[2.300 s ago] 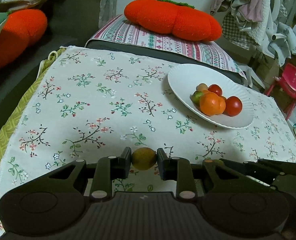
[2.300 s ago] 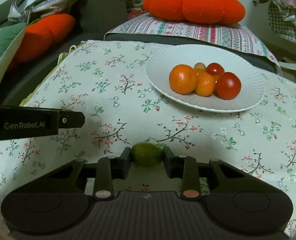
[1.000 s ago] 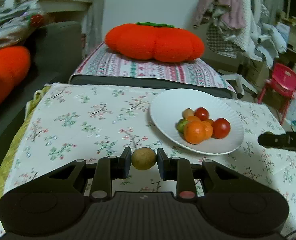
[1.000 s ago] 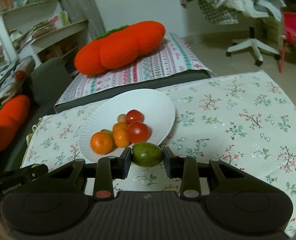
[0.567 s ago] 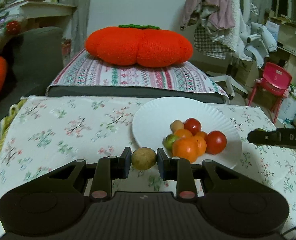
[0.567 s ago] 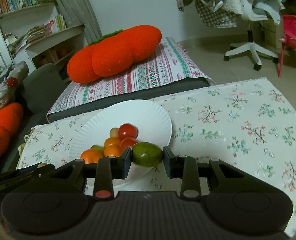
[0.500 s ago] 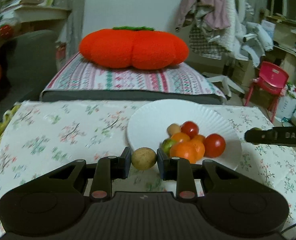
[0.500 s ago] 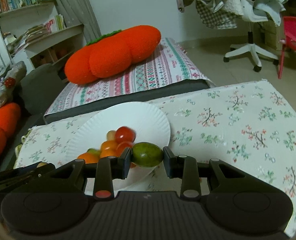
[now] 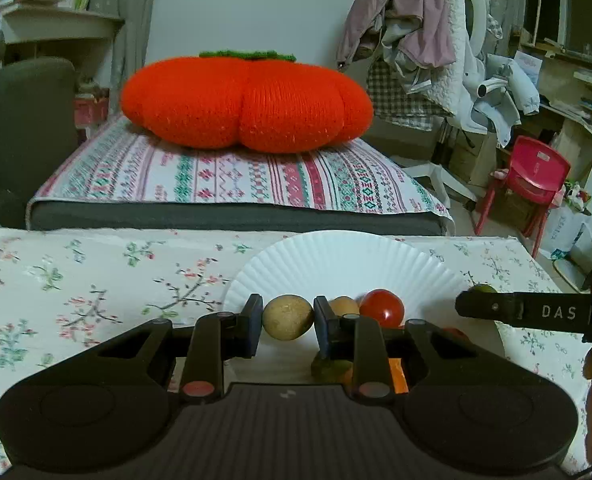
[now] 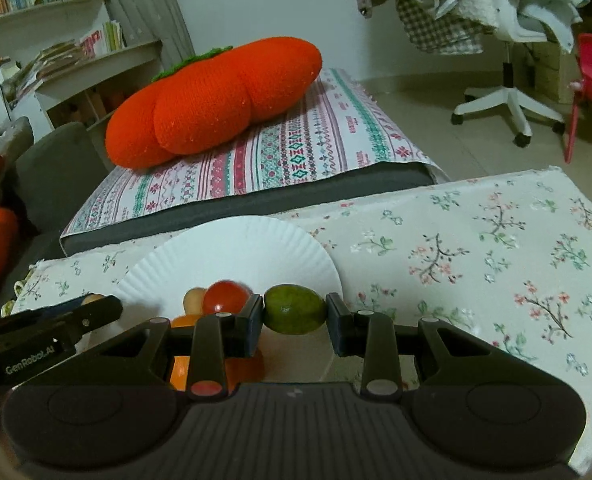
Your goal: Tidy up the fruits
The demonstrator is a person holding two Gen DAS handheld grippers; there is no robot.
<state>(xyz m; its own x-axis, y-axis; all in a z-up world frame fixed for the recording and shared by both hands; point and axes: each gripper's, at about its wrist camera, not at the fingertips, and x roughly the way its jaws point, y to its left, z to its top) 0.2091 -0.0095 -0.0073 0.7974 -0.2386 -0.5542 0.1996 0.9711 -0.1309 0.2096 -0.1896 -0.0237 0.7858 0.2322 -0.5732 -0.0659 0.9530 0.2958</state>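
My left gripper (image 9: 288, 318) is shut on a small brown-yellow round fruit (image 9: 288, 317), held over the near left part of the white paper plate (image 9: 348, 260). On the plate lie a red tomato (image 9: 382, 306), a tan fruit (image 9: 342, 305), a green fruit (image 9: 328, 368) and orange ones, mostly hidden behind the fingers. My right gripper (image 10: 295, 310) is shut on a green oval fruit (image 10: 295, 309) above the plate's (image 10: 240, 252) near right rim. The red tomato (image 10: 226, 296) sits just left of it. The other gripper's finger (image 9: 524, 312) reaches in from the right.
A floral tablecloth (image 9: 76, 276) covers the table. Behind it is a striped cushion (image 9: 224, 176) bearing a big orange pumpkin pillow (image 9: 248, 104). A red plastic chair (image 9: 532, 172) and a clothes-laden office chair (image 10: 504, 108) stand off to the right. A grey sofa (image 10: 48, 168) lies left.
Both grippers have advanced toward the plate with their fruits still held. The plate and its fruit pile have come closer and now sit right under the fingertips.
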